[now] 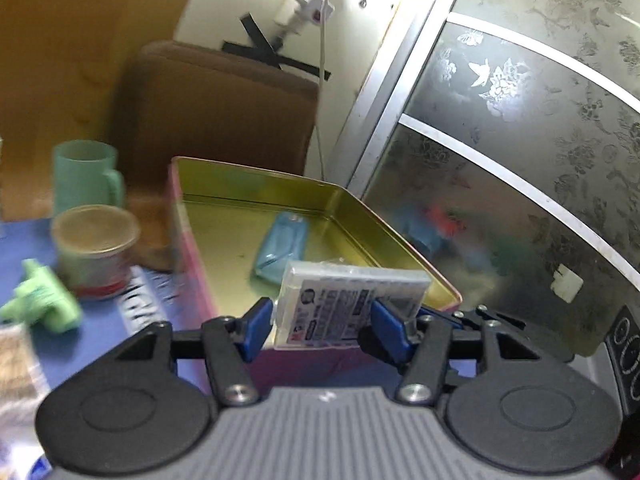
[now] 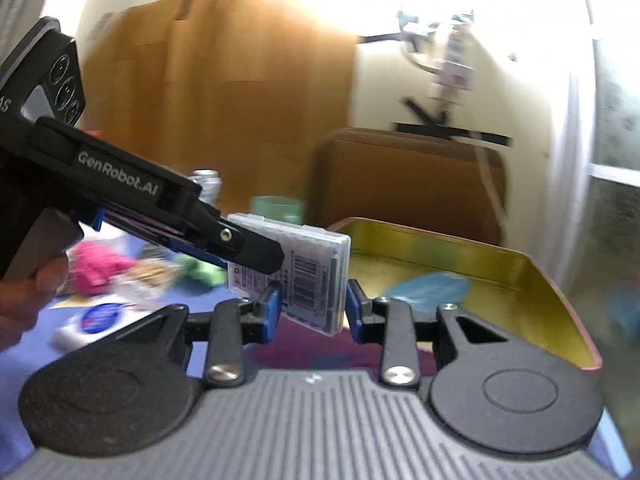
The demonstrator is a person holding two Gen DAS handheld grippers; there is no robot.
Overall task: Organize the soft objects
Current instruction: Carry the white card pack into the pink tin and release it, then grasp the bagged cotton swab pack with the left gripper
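I count two tongs: my left gripper (image 1: 320, 322) and my right gripper (image 2: 312, 312). One clear packet (image 1: 348, 304) sits between them. One gold tin tray (image 1: 240, 184) contains one blue pouch (image 1: 282, 246). On the blue cloth: one green mug (image 1: 86, 178), one foil-lidded cup (image 1: 94, 250), one green soft toy (image 1: 44, 300), one pink soft toy (image 2: 96, 266).

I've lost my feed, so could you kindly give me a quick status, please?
Left tongs and right tongs both shut on one wrapped packet. Held at near edge of tin; blue pouch inside. Nothing blocking.
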